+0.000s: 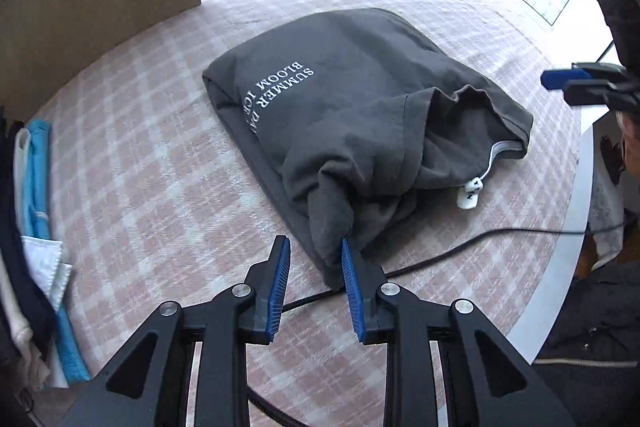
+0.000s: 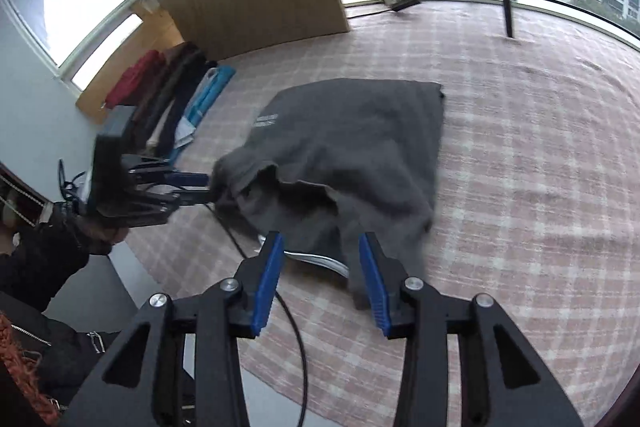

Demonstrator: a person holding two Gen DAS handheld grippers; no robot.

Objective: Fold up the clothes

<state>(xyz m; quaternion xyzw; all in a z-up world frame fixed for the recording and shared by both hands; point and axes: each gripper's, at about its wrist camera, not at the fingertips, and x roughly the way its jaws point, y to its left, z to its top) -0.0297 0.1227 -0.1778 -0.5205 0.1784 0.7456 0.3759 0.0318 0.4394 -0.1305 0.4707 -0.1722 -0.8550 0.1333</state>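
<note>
**Inspector:** Reporting position?

**Operator:** My left gripper (image 1: pixel 314 245) stands spread; the dark grey cotton T-shirt with white lettering (image 1: pixel 352 107) lies just ahead on the pink checked tablecloth (image 1: pixel 152 187), one bunched corner brushing the right-hand pad, unpinched.

**Inspector:** Other tool?

**Operator:** My right gripper (image 2: pixel 320 239) is spread too, over the shirt's near hem. Long axis runs away from me.

Checked tablecloth (image 1: pixel 152 163) under grey shirt (image 1: pixel 360 99)

Both wrist views close, angled down, sharing grey shirt (image 1: pixel 360 115) from opposite ends.
</note>
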